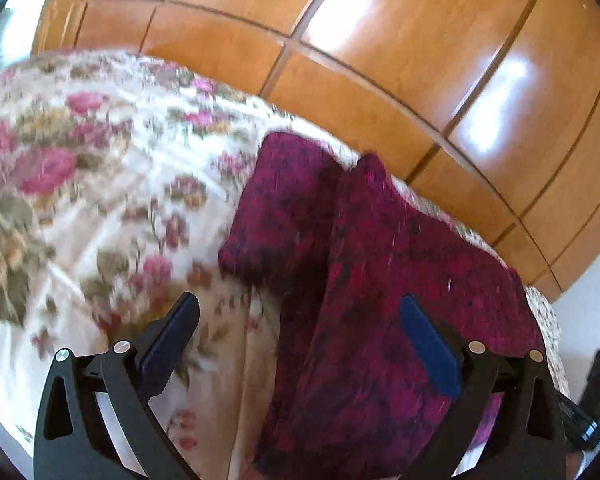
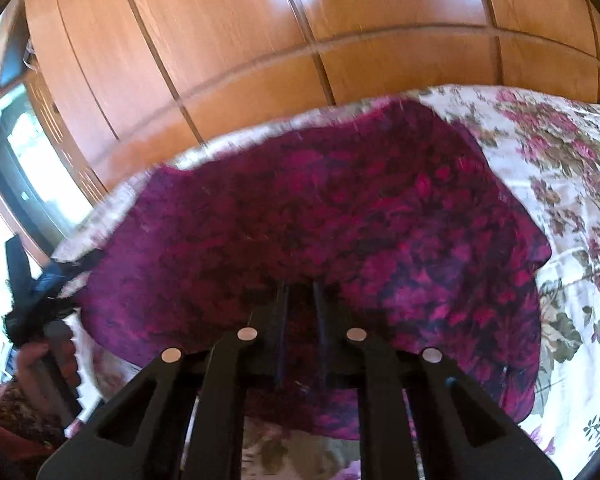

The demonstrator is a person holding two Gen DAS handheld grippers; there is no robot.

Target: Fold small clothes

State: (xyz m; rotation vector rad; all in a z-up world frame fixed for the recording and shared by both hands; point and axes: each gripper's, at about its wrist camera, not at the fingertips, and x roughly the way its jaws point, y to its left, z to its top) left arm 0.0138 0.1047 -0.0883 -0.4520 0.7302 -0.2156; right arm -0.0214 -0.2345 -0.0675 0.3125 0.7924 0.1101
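The left gripper [image 1: 300, 344], its jaws wide and holding nothing, should slide right to pinch the near edge of the dark pink knitted top [image 1: 380, 280] on the flowery bedspread [image 1: 100, 200], level with the right gripper [image 2: 302, 304], which is squeezed tight on that edge.

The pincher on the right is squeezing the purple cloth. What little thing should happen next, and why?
Probably the left gripper should close on the purple garment's edge. Its jaws stand wide open with cloth lying between them, while the right gripper is already shut on the near edge. With both pinching, the garment could be lifted off the floral bedspread and folded evenly.
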